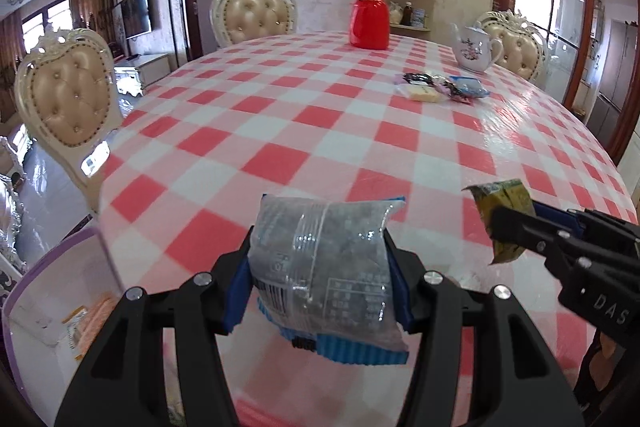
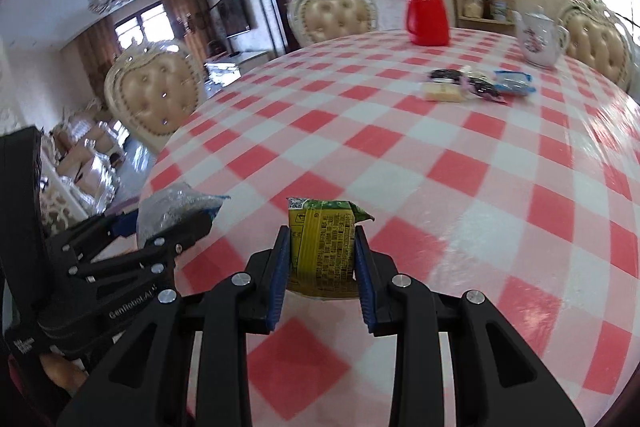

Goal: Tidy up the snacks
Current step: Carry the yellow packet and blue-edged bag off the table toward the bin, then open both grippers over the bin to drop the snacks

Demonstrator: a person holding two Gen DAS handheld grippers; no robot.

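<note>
Left wrist: red-checked table [image 1: 320, 131], tufted chairs [image 1: 68, 95]; each hand-held gripper clamping a snack packet [image 1: 320, 267]

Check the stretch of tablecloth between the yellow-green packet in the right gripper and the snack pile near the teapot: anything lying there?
Nothing: between the yellow-green packet and the snack pile, the right wrist view shows only bare checkered tablecloth.

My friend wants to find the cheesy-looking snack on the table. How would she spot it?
Start at the white flowered teapot at the far side of the red-checked table. Just in front of it lies a small cluster of wrapped snacks. The one you want is the pale yellow block in clear wrap at the cluster's left front edge; its neighbours are dark or blue packets.
</note>
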